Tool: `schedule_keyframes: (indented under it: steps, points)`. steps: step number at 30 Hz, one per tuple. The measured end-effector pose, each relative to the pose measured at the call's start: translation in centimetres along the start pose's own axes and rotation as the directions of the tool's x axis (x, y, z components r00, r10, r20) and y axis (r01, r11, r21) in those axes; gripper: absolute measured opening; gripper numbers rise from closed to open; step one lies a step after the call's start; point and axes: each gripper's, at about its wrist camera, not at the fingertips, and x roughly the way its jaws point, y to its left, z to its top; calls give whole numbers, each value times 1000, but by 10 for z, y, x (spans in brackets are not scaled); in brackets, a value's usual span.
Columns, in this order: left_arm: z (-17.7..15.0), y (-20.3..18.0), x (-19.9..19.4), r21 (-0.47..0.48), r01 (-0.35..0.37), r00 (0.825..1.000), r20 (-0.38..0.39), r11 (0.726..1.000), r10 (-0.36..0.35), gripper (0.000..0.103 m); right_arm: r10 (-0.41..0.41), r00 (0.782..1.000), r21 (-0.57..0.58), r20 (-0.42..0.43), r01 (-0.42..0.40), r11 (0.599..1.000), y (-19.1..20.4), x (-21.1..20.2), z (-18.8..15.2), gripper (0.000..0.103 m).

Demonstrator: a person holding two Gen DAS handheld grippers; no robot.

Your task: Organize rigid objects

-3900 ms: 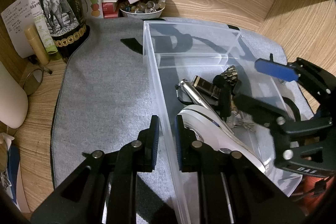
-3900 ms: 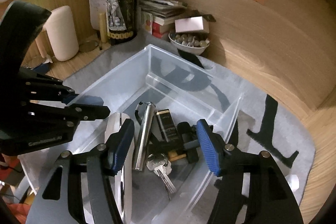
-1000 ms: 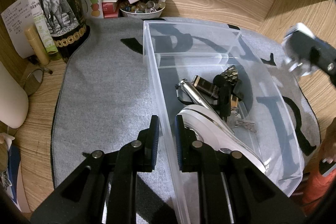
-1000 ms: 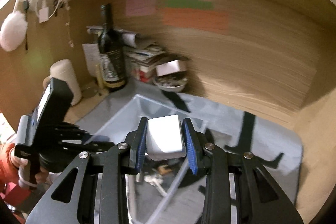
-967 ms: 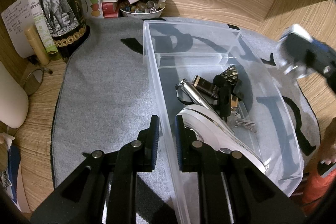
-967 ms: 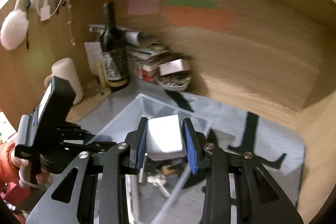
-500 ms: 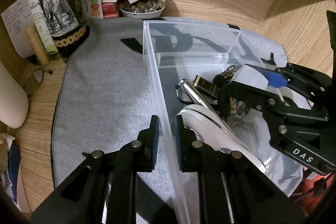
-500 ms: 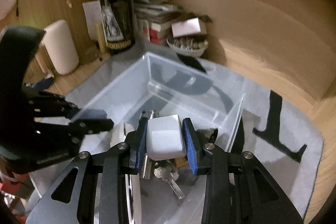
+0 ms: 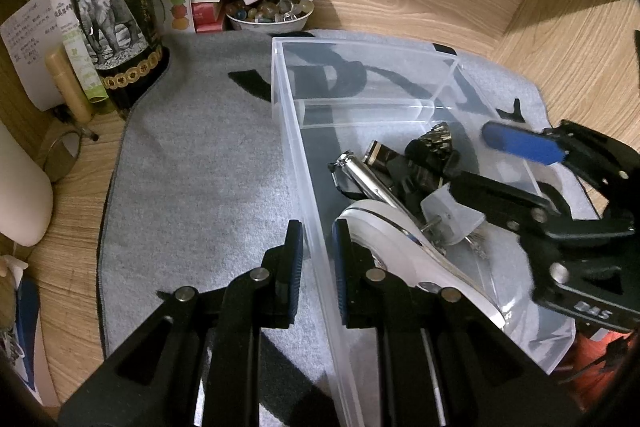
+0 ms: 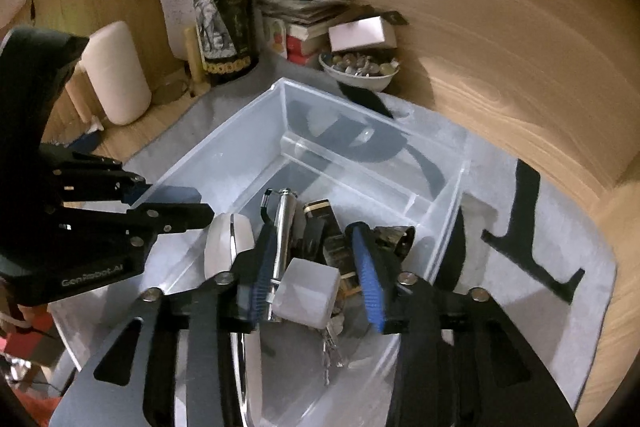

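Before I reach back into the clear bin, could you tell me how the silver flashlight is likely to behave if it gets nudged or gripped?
The silver flashlight looks like a smooth metal cylinder, so it is probably rigid and rather slippery between pads. Lying on its side in the clear bin, it may roll, though the white mouse and black items beside it probably check that.

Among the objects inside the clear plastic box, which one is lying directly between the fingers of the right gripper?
The white translucent cube. It sits between the opening right gripper pads, untouched; the silver metal flashlight lies outside them.
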Motion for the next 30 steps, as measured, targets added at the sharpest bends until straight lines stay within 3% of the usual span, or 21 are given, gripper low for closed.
schedule_keyframes:
  steps: [4,7,9,14,20,24,30]
  points:
    - [1,2,-5,-12,10,1000,-1,1000,-10,14,-3,999,20,49,2,1000,-2,-18,-1,57]
    - [0,0,-22,-5,-12,999,45,1000,12,20,-5,996,37,95,2,999,-5,-35,-2,69]
    - [-3,-3,-35,4,-26,997,79,1000,25,32,-1,990,48,140,-6,999,-6,-51,-5,79]
    - [-16,-17,-71,33,-35,984,175,999,29,51,-16,979,52,204,5,999,-1,-78,-13,83]
    - [-41,-43,-100,74,-59,952,304,996,34,84,-34,973,80,228,16,997,5,-93,-34,86]
    - [-62,-59,-111,81,-101,924,377,992,63,92,-45,971,111,233,20,994,6,-101,-54,87]
    - [-87,-69,-115,82,-107,905,420,991,63,101,-85,958,158,273,42,986,8,-119,-85,101]
